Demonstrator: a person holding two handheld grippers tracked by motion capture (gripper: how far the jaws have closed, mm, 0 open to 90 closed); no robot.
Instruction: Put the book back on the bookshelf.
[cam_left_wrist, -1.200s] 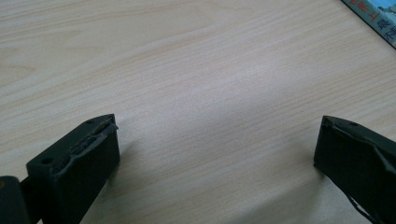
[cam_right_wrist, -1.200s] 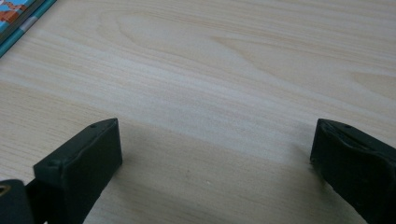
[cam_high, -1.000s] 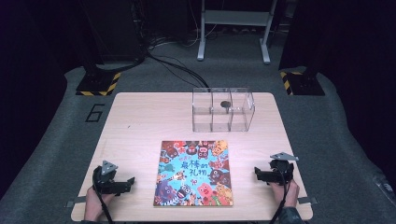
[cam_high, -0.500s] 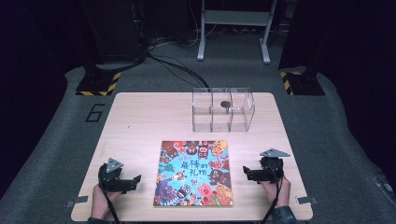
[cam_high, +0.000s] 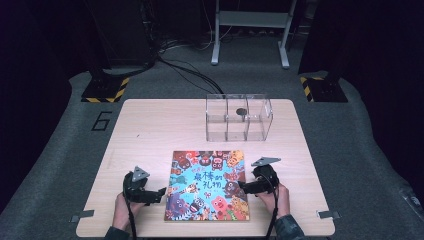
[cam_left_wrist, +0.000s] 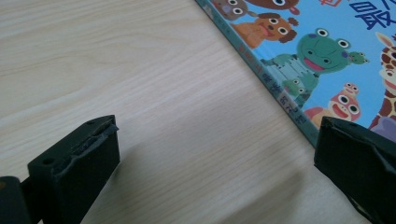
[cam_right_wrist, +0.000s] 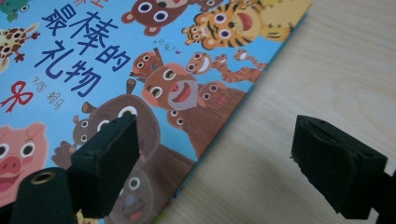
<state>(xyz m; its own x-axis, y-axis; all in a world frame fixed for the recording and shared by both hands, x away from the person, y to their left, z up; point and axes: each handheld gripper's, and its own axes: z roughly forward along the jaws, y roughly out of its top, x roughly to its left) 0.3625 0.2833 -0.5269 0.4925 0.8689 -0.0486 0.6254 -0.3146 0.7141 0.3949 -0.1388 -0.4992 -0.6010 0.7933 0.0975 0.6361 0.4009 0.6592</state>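
- High view: one book (cam_high: 208, 185) lies flat and shut on the table (cam_high: 160, 125), near my edge, cover up. My left gripper (cam_high: 159, 192) sits just beside its spine side, my right gripper (cam_high: 242, 185) at its opposite edge.
- Left gripper view: jaws spread wide, nothing between them but bare wood. One jaw tip sits at the book's spine edge; I cannot tell if it touches.
- Right gripper view: jaws apart and have just been closing. One jaw hangs over the cover, the other over the wood, with the book's open edge running between them. The pads are not pressing on it yet.
- Handling, my guess: thin picture book with a glossy cover, so likely slick under the pads. Light, fairly stiff across the cover, but pages may fan or sag if lifted by one corner. Not fragile, though a hard pinch could crease it.
- Where to grip: it lies flush, so I need a jaw under an edge. The open edge on my right looks best for lifting the cover; the spine side suits steadying with the left.
- Count: one book, two grippers, one clear box (cam_high: 239, 117) at the far side with three compartments, one small dark item (cam_high: 241, 112) in the middle one.
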